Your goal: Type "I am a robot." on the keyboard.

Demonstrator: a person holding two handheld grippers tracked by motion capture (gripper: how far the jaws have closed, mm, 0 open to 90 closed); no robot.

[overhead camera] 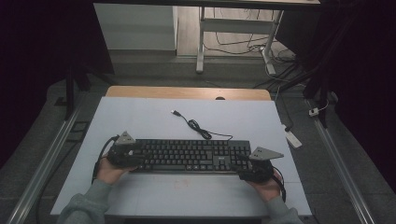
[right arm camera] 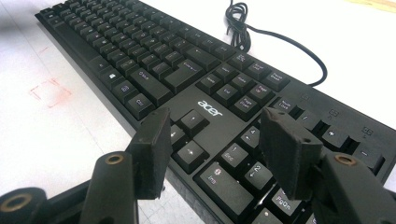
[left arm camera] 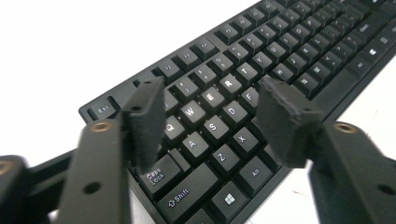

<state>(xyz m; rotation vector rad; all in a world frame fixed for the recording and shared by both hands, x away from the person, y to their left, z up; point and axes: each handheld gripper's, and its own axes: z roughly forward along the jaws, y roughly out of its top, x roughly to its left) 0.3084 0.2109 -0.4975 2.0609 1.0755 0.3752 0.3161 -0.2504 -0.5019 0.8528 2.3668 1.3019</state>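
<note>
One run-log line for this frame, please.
left gripper: open, over keyboard left end | right gripper: open, over right end | cable: loose on table

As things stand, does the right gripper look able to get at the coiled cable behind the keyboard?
Probably yes. The right gripper, fingers open, sits at the keyboard's right end; the coiled cable lies on bare table beyond the far edge, with nothing standing between, though the gripper must pass over the keys.

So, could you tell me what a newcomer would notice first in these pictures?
A black keyboard lies across the middle of the white table, its cable coiled just behind it. The left tool sits at its left end and the right tool at its right end, both with jaws apart over the keys.
</note>
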